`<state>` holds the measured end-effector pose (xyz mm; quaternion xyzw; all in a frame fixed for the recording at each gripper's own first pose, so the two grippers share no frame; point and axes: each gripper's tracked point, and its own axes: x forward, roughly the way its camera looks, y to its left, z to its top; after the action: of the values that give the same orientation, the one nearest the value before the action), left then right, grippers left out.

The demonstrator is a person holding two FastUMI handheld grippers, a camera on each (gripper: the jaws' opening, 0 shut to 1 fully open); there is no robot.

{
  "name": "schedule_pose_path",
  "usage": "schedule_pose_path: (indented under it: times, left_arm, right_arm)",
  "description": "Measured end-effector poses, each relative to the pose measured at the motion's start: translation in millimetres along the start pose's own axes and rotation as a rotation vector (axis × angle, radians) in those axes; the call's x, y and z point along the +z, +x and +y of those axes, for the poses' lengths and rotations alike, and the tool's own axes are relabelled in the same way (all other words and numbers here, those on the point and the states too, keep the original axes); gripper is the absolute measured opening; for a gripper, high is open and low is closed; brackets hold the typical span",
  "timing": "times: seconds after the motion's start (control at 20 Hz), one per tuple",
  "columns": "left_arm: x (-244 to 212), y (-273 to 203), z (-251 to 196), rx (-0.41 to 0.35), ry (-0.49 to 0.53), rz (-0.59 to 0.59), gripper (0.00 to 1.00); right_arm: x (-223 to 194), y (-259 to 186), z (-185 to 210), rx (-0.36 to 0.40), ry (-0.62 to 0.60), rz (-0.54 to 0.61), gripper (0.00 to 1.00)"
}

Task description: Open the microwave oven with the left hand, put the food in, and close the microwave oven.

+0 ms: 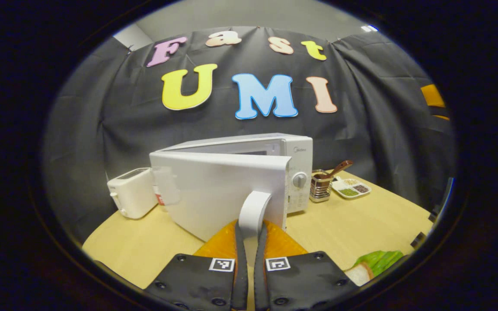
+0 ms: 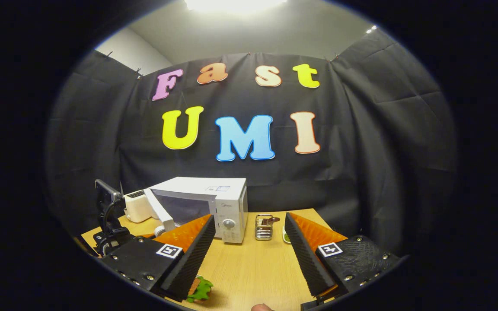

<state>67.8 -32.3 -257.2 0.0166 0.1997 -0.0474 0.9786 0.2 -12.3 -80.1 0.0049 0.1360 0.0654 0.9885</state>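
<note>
— What's on the table (image 1: 344,229)?

— Biggest is the white microwave (image 2: 214,207), set well back near the cloth wall, long side running across the table. Its door (image 1: 218,190) is swung partly out on the left hinge, its free edge aimed at the left gripper (image 1: 249,231).

— And beside it?

— A white toaster (image 1: 131,192) to its left, a wire holder (image 1: 320,185) with a wooden spoon just right of the dial panel, then a small tray of seasonings (image 1: 352,188).

— The tongs?

— The left pair is pinched tight on the door handle (image 1: 253,207), which stands upright. The right gripper (image 2: 249,239) is spread wide, holding nothing.

— The food?

— A sandwich (image 2: 199,288) with green lettuce lies on the near table, under the right gripper's left finger (image 2: 188,250).
</note>
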Motion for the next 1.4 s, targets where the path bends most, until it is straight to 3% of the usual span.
schedule_pose_path:
  times: [0.3,0.65,0.9,1.2,1.25,1.4]
  left_arm:
    - [-15.8,-43.0,51.5,0.019,-0.003,0.009,0.14]
    - [-29.7,-75.7,111.1,-0.032,0.014,0.006,0.11]
    - [-36.8,-91.8,155.8,-0.039,0.027,-0.003,0.12]
    - [-46.9,-104.0,207.4,0.027,-0.012,-0.005,0.16]
    - [-46.2,-103.7,215.5,0.044,-0.029,-0.002,0.18]
    - [-51.8,-111.7,237.5,0.103,-0.074,0.016,0.67]
  right_arm:
    - [-16.7,-8.8,54.2,0.049,0.003,0.060,0.98]
    - [-61.9,-17.0,111.2,0.058,-0.001,0.194,0.99]
    - [-99.0,-20.8,122.5,0.033,0.084,0.328,0.98]
    - [-146.3,-25.6,115.5,0.025,0.145,0.509,0.99]
    - [-152.4,-24.6,114.7,0.032,0.169,0.537,0.99]
    - [-170.8,-21.3,110.2,0.060,0.254,0.635,0.98]
